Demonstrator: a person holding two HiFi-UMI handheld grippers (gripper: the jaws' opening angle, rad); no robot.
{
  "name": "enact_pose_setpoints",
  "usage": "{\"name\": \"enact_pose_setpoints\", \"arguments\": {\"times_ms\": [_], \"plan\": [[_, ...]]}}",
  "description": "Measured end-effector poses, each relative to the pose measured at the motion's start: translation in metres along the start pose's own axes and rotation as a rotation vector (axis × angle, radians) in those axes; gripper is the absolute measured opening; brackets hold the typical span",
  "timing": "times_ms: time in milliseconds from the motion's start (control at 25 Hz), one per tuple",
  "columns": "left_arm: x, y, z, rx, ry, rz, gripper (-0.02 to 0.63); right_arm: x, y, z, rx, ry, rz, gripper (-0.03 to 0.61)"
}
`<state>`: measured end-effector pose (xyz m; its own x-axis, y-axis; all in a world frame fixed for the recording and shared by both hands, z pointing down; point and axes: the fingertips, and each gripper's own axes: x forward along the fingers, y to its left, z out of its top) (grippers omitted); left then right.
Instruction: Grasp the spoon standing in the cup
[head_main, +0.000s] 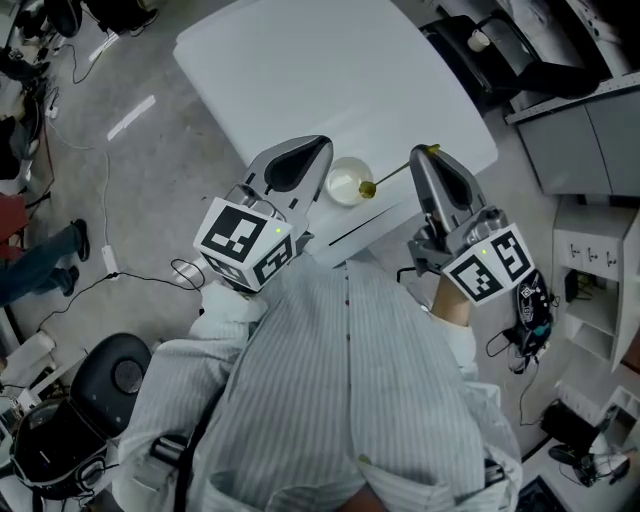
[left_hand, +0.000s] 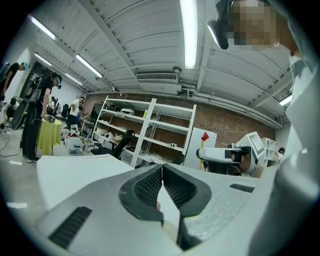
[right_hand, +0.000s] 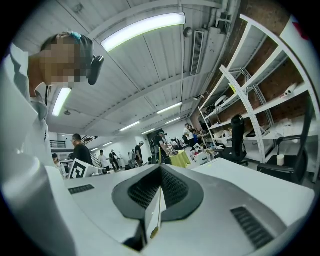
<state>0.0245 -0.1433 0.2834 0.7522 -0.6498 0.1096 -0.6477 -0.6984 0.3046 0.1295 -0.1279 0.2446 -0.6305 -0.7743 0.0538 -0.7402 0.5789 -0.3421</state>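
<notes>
spoon (head_main: 369, 187) is held by the right tool (head_main: 428, 152), a little right of the middle of the head view. its thin handle runs from the tips of this tool down and to the left, and its yellowish bowl end shows at the right rim of the white cup (head_main: 336, 172). whether this end touches the cup, i cannot tell. in the right gripper view the two jaws of the right tool (right_hand: 160, 167) are pressed together on the thin handle, and the spoon (right_hand: 154, 231) shows low in the narrow gap between them.

the cup stands near the lower edge of the white table (head_main: 330, 70), between the two tools. the left tool (head_main: 322, 143) is just beside the cup, at its upper left. in the left gripper view the left tool (left_hand: 162, 166) has its jaw tips closed on each other, with nothing that i can see between them.
</notes>
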Motion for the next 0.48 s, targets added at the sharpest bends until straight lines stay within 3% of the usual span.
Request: {"name": "enact_pose_setpoints", "arguments": {"times_ms": [480], "plan": [[0.0034, -0.0038, -0.0003, -0.003, 0.006, -0.016, 0.014, 0.0026, 0.0009, -0.0032, 0.0, 0.016, 0.016, 0.008]]}}
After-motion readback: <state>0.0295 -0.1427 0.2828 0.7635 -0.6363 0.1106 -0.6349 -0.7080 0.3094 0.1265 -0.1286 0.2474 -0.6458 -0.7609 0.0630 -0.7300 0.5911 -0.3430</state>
